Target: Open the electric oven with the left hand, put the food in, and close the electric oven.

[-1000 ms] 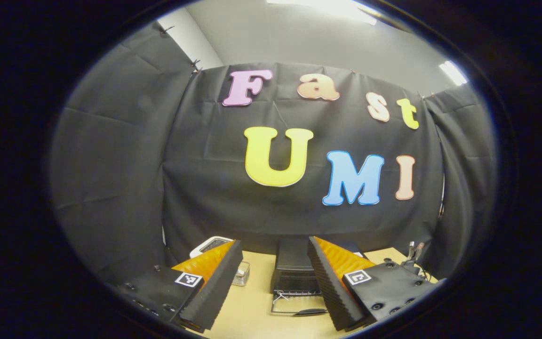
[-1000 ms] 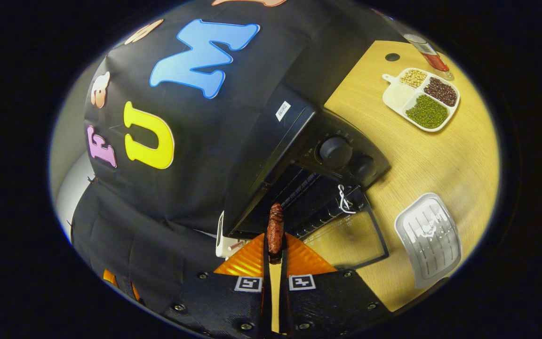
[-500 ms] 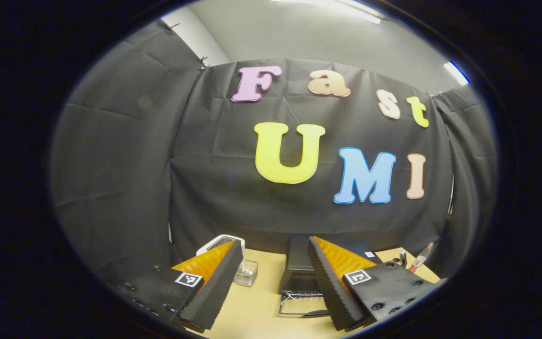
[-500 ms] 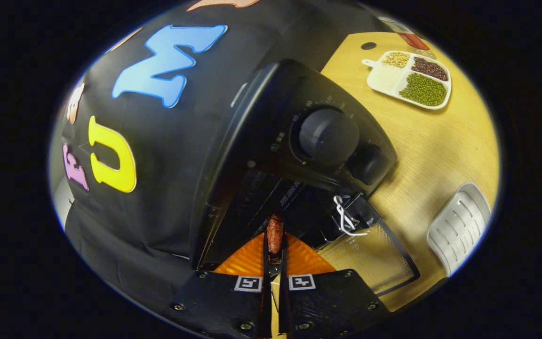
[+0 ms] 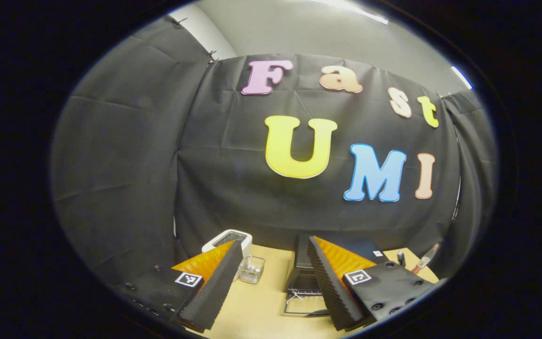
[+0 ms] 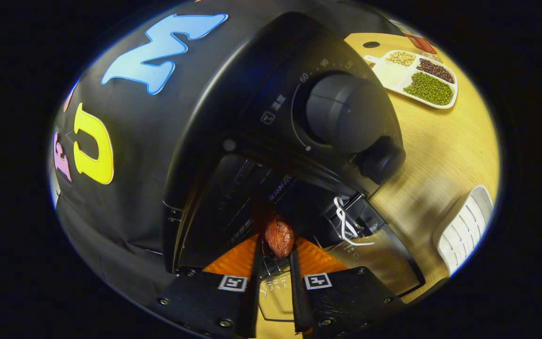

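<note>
The electric oven point(image 6: 271, 122) stands on the wooden table point(image 6: 440, 150) with its glass door point(image 6: 379, 263) dropped flat in front of it, a loop of white cord point(image 6: 346, 221) tied at the door's hinge side. The right gripper point(image 6: 276, 256) is at the mouth of the oven, just below the big knob point(image 6: 341, 113), and its two fingers sit a little apart with the food point(image 6: 278, 238), a small reddish-brown sausage, lodged between their tips. Whether both fingers really press on it I cannot tell; it looks more cradled than squeezed.

The sausage seems light, soft and probably a bit greasy, with a wrinkled skin. I would judge it wants a gentle hold across its middle, as here, since a hard pinch could squash it or make it slip out endwise. It should drop readily onto the rack inside the oven once the fingers spread.

The left gripper point(image 5: 271, 278) hangs well back from the oven point(image 5: 306, 270), which shows small between its fingers; they are spread wide and hold nothing. To the oven's left sit a small clear container point(image 5: 251, 269) and a white appliance point(image 5: 227, 241). To the oven's right lie a divided dish of beans point(image 6: 414, 77) and a white ribbed tray point(image 6: 464, 228).

The door looks stiff and light; the front edge, far from the hinge, is my pick for lifting it shut.
</note>
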Demonstrator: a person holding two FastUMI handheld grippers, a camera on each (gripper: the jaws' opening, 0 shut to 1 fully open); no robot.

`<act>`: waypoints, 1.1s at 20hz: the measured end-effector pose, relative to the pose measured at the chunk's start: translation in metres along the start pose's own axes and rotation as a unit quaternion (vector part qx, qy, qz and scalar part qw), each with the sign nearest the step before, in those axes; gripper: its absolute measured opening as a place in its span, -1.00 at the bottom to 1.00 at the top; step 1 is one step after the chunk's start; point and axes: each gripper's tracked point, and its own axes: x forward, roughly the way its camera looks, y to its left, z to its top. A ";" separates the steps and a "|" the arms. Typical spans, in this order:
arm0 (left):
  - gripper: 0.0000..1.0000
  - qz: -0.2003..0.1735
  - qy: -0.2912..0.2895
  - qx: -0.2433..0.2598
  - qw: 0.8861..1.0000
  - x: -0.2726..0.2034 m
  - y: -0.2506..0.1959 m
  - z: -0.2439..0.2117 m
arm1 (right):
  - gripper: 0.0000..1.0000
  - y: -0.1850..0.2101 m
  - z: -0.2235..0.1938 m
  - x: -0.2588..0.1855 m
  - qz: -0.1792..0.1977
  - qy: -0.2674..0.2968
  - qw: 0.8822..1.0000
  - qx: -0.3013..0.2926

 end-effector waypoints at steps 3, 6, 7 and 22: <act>0.88 -0.012 -0.001 0.000 1.000 0.005 -0.010 -0.001 | 0.10 0.009 -0.008 -0.012 0.006 0.012 0.999 -0.045; 0.94 -0.027 -0.001 0.000 1.000 0.007 -0.021 0.001 | 0.68 0.006 -0.018 -0.027 -0.020 0.020 0.994 -0.109; 0.94 -0.031 -0.003 0.002 1.000 0.006 -0.026 -0.001 | 0.68 0.007 -0.018 -0.033 -0.022 0.020 0.992 -0.125; 0.94 -0.092 -0.024 0.027 0.995 0.000 -0.085 0.007 | 0.68 0.100 0.097 -0.246 0.009 -0.262 0.867 -0.423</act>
